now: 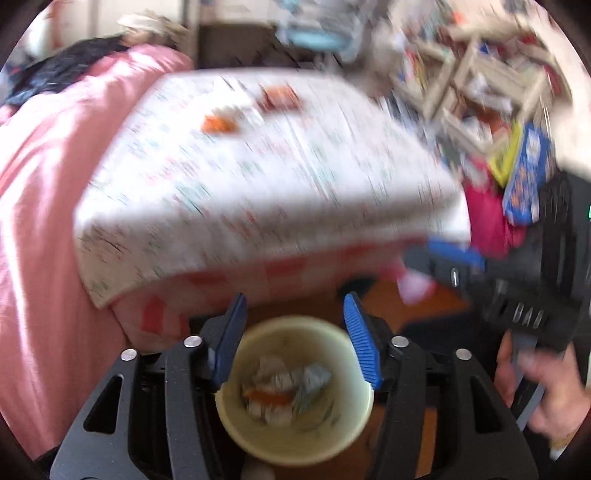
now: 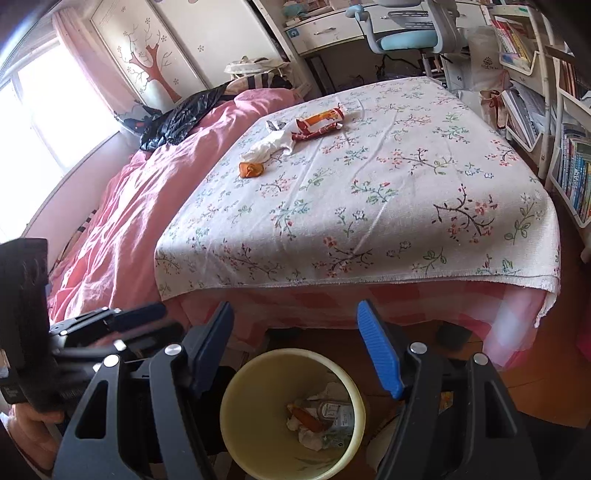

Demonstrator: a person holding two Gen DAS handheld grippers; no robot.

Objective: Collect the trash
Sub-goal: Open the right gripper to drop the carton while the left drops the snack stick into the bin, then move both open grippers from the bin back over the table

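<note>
A cream waste bin [image 2: 291, 413] stands on the floor at the foot of the bed, holding crumpled paper, an orange wrapper and a small bottle; it also shows in the blurred left wrist view [image 1: 295, 391]. My right gripper [image 2: 295, 354] is open and empty above the bin. My left gripper [image 1: 293, 339] is open and empty above it too. On the floral cloth [image 2: 369, 192] lie an orange wrapper [image 2: 251, 170], a white tissue [image 2: 271, 146], a red wrapper [image 2: 314, 131] and an orange-white packet [image 2: 325, 116].
A pink duvet [image 2: 140, 206] with a black bag [image 2: 177, 118] covers the bed's left side. Bookshelves [image 2: 569, 147] stand at right, a desk and blue chair [image 2: 406, 33] at the back. The other gripper shows at the left edge [image 2: 74, 339].
</note>
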